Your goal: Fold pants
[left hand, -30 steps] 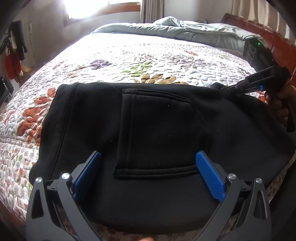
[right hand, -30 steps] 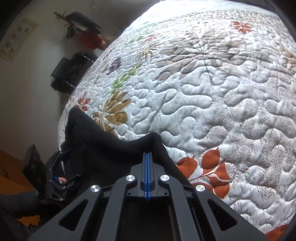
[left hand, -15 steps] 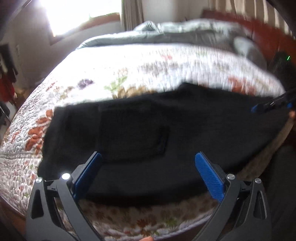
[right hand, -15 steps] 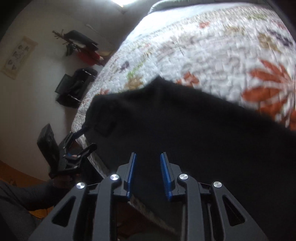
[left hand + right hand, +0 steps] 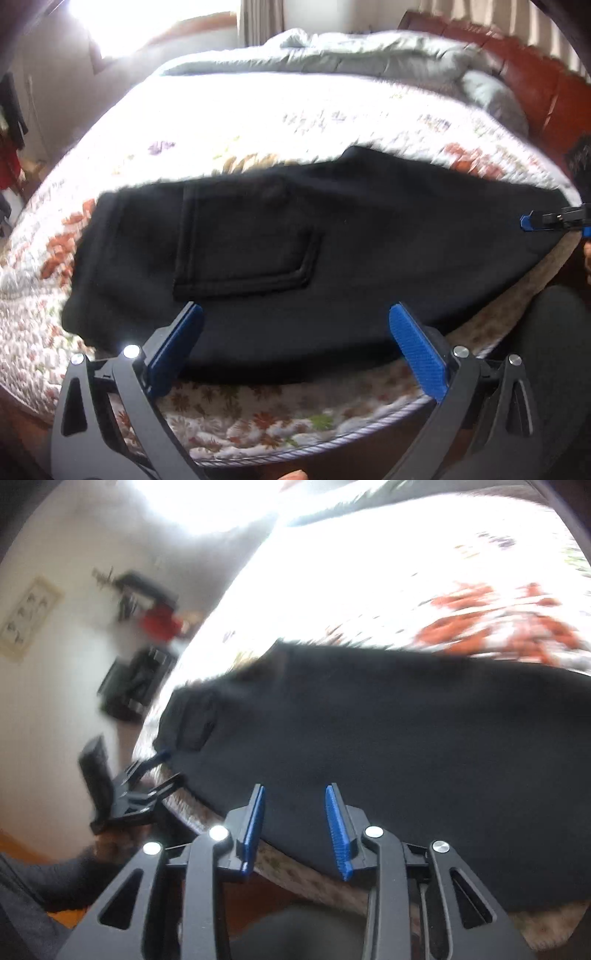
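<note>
While the black fleece pants [image 5: 295, 251] lie spread flat on the floral quilted bed [image 5: 258, 122] near its front edge, I hold my left gripper [image 5: 295, 347] wide open above their near hem, gripping nothing. My right gripper [image 5: 295, 827], its jaws just opening, stands partly open and empty over the cloth.

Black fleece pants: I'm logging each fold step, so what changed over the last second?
The right gripper let go of the black fleece pants; its jaws have just been opening, nothing clamped, and it drew back off them. The left gripper stayed wide open and empty; the pants stayed on the floral quilt.
</note>
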A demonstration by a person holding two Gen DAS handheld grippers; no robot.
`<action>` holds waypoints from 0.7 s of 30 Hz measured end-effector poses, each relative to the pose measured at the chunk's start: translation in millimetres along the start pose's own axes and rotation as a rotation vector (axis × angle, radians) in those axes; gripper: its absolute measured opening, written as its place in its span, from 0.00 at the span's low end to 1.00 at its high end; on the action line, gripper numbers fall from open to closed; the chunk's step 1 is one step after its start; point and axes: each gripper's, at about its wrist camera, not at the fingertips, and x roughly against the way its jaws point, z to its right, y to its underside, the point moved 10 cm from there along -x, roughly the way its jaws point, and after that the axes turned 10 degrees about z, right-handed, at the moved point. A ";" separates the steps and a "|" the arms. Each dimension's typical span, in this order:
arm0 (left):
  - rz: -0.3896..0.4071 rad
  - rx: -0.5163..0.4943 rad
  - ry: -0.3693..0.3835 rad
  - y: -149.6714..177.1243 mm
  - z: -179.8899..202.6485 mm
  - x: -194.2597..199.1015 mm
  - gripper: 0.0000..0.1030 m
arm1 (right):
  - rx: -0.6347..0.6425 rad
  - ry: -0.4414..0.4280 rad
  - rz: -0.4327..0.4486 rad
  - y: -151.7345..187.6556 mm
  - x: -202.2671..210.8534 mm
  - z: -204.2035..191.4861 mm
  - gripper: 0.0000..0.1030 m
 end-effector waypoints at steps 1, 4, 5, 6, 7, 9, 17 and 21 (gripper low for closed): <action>0.024 -0.007 0.019 -4.7 6.8 4.7 0.97 | -0.023 0.034 0.039 -3.3 14.7 16.5 0.36; 0.049 -0.037 0.103 -11.2 35.6 5.8 0.97 | -0.078 0.153 0.133 -10.1 52.2 65.1 0.36; 0.036 -0.058 0.124 -9.9 45.3 0.7 0.97 | -0.096 0.201 0.160 -11.7 63.6 84.5 0.36; 0.025 -0.075 0.131 -8.7 51.2 -4.4 0.97 | -0.120 0.223 0.179 -12.6 70.7 99.2 0.36; 0.014 -0.089 0.137 -7.0 57.0 -10.1 0.97 | -0.142 0.234 0.190 -12.2 76.3 111.0 0.36; -0.027 -0.087 0.149 -0.3 64.3 -23.7 0.97 | -0.176 0.258 0.206 -9.3 82.9 132.8 0.35; -0.092 -0.073 0.136 22.0 61.7 -44.1 0.98 | -0.212 0.198 0.221 -3.7 84.7 156.1 0.27; -0.093 -0.050 0.131 17.4 60.1 -40.2 0.97 | -0.262 0.156 0.247 -2.7 95.2 157.7 0.28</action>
